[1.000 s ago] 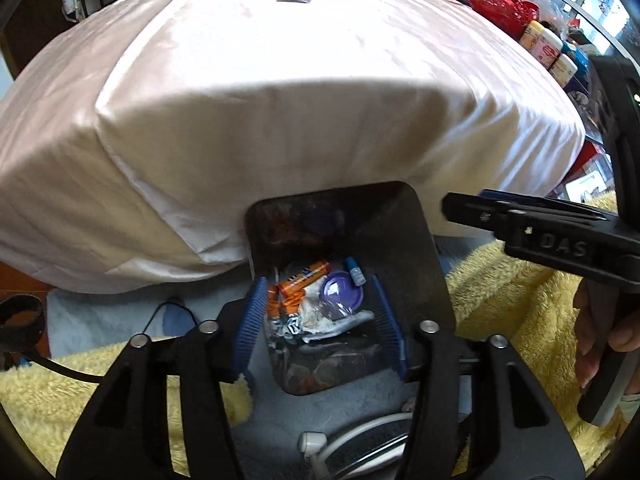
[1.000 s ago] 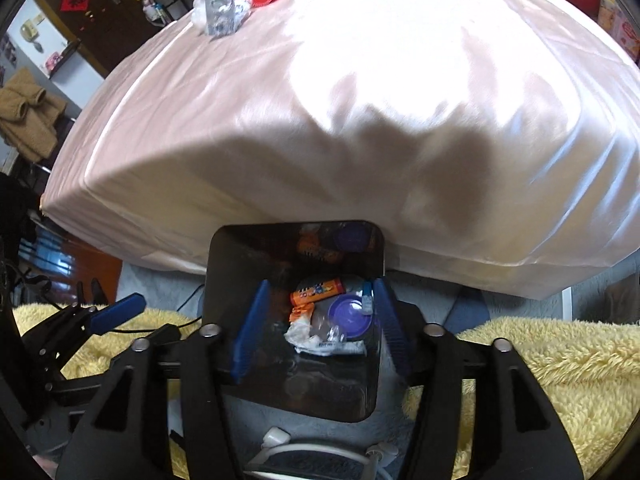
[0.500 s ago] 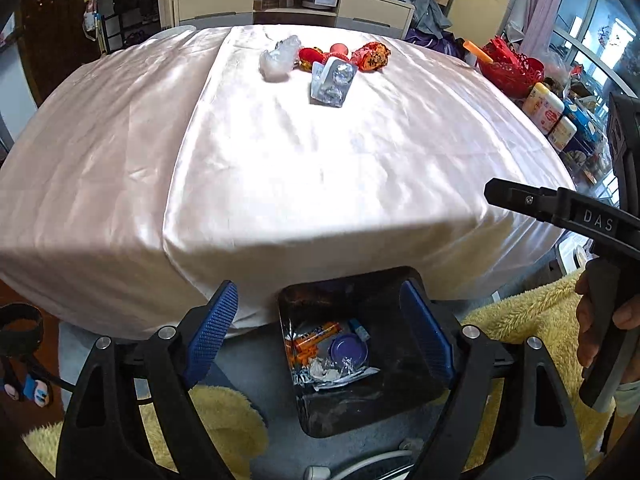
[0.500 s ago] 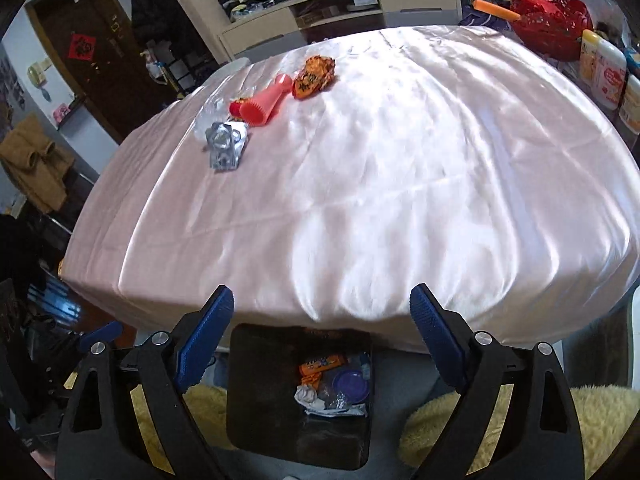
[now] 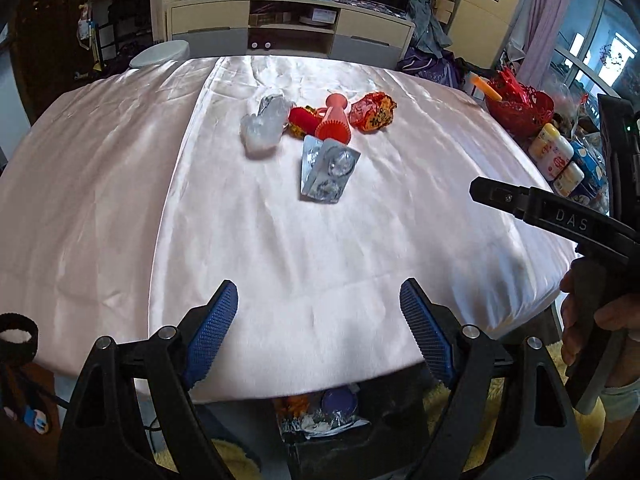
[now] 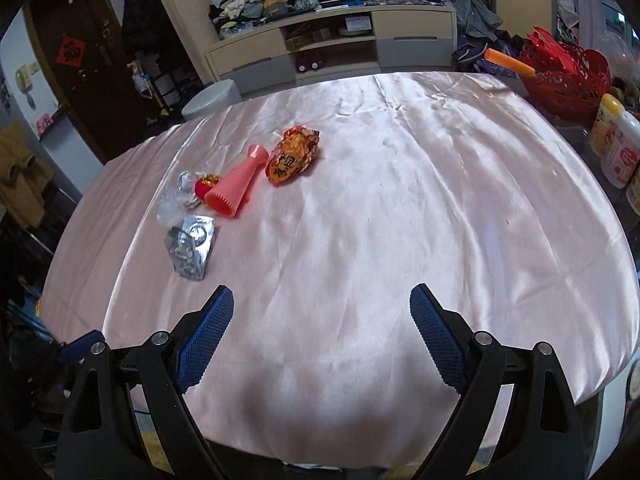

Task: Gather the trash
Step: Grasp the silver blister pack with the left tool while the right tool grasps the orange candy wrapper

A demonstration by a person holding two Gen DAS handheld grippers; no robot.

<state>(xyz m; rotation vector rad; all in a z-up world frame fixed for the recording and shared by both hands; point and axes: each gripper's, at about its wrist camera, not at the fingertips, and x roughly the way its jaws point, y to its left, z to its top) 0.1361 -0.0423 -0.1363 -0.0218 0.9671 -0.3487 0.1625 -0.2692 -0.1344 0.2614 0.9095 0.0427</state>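
Observation:
A pile of trash lies on the pink satin tablecloth (image 5: 280, 240): a silver blister pack (image 5: 327, 170), a clear crumpled wrapper (image 5: 262, 126), a pink cone (image 5: 334, 120), a small red and gold piece (image 5: 302, 120) and a red-orange wrapper (image 5: 372, 112). In the right wrist view the pile lies far left: blister pack (image 6: 190, 246), cone (image 6: 236, 188), orange wrapper (image 6: 294, 156). My left gripper (image 5: 318, 304) is open and empty over the table's near edge. My right gripper (image 6: 322, 308) is open and empty over the cloth. A black bin (image 5: 320, 412) with trash shows below the table edge.
The right gripper's body (image 5: 560, 220) reaches in from the right in the left wrist view. Red basket (image 6: 560, 76) and bottles (image 6: 612, 148) stand at the table's right. A cabinet (image 5: 288, 36) stands behind. Yellow fluffy rug (image 5: 500, 392) lies by the bin.
Both grippers have risen from over the bin to above the table and opened wider. The bin has dropped below the table edge in both views.

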